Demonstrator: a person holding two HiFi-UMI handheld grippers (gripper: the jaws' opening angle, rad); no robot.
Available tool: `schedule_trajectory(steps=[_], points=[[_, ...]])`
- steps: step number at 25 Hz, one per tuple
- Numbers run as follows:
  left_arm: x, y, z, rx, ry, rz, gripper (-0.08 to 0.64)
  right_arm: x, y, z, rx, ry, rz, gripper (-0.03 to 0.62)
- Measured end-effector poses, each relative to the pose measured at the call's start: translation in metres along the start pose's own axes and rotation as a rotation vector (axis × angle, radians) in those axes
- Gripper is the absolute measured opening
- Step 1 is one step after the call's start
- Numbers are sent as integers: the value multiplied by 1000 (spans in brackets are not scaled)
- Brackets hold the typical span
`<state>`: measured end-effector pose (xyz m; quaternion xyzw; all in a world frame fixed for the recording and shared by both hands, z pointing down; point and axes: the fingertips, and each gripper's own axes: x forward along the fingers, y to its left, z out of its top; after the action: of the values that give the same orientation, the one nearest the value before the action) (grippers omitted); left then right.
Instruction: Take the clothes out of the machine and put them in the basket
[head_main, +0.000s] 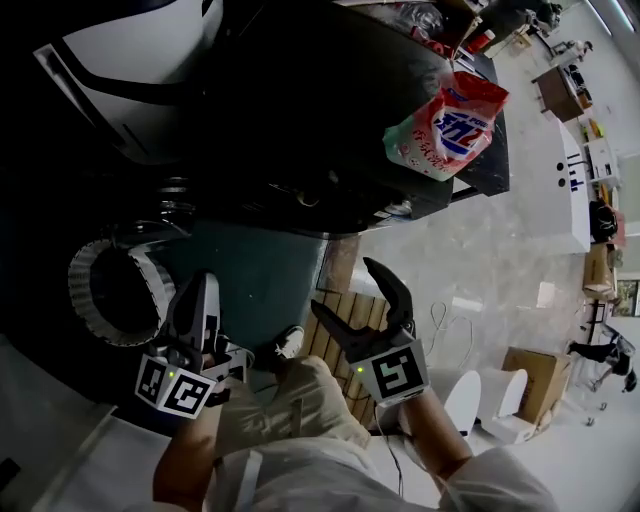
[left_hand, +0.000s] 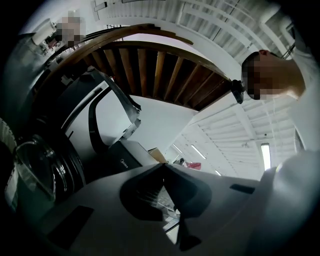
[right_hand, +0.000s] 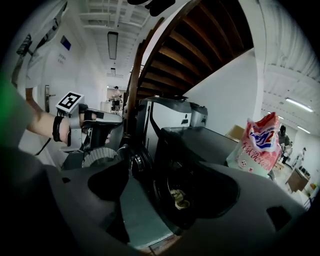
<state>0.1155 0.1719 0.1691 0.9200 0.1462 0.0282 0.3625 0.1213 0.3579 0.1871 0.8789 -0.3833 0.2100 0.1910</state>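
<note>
The dark washing machine stands with its round door swung open to the left. Through the opening a pale bit of clothing shows low in the drum. My right gripper hangs open in front of the machine, aimed at the opening, with nothing between its fingers. My left gripper is beside the open door with its jaws together at the tips; nothing shows between them. In the right gripper view the left gripper sits just above the door's ribbed ring. No basket is in view.
A red and white detergent bag lies on top of the machine. A wooden slatted board lies on the floor under the right gripper, with cardboard boxes further right. A wooden staircase rises overhead.
</note>
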Motion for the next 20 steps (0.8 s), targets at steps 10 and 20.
schedule_trajectory(steps=[10,20], points=[[6,169,-87,-36,-97,8,14,143,20,-108,-243,54,-58,397],[6,293,-194,-7,-112,-26,14,293,13,-260,-410,137,-109,399]])
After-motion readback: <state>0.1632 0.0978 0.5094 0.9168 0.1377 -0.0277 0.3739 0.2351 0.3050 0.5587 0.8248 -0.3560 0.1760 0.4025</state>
